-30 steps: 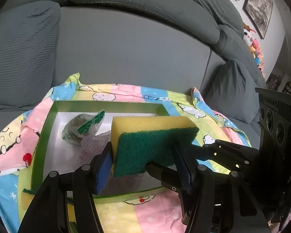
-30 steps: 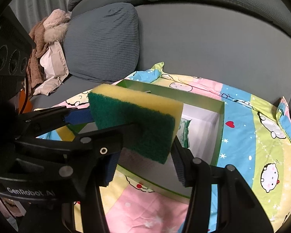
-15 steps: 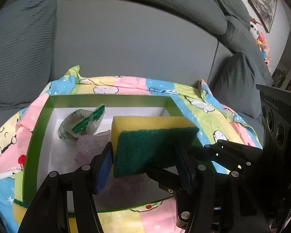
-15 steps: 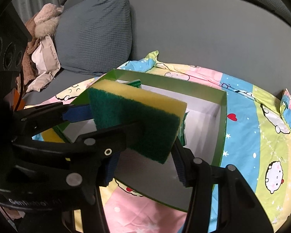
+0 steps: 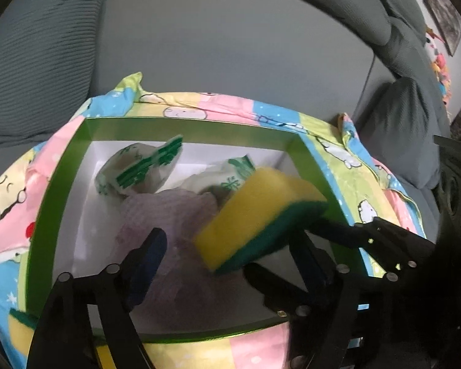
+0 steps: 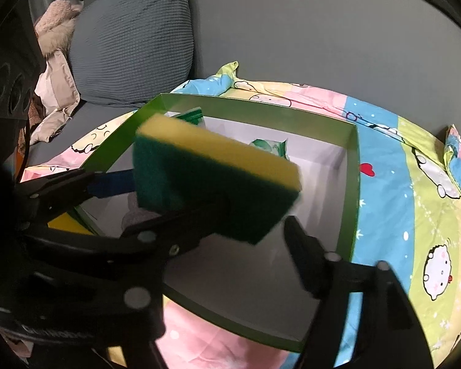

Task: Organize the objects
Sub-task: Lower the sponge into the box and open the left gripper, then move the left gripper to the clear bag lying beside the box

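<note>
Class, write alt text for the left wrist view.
A yellow and green sponge tilts over an open green box between the spread fingers of the left hand-held gripper. Packets and cloth lie inside the box.

Two fisheye wrist views, both close in and angled down from above the near edge of a green-walled box [image 5: 58, 184] lying on a cartoon-print cloth [image 5: 9, 215] over a grey sofa [image 5: 230, 46]. The left wrist view sits at the box's near-left and faces the sofa back, its own left gripper [image 5: 230, 255] fingers filling the bottom of frame. The right wrist view looks from the near-right, turned slightly leftward toward a grey cushion [image 6: 132, 40]; the right gripper [image 6: 215, 224] crowds its lower half. Both views share the box [image 6: 350, 184] interior, the cloth [image 6: 384, 153], the sofa back, and a yellow-green sponge [image 5: 258, 218] [image 6: 212, 178] in the foreground, with the other gripper's body visible at each frame edge.
</note>
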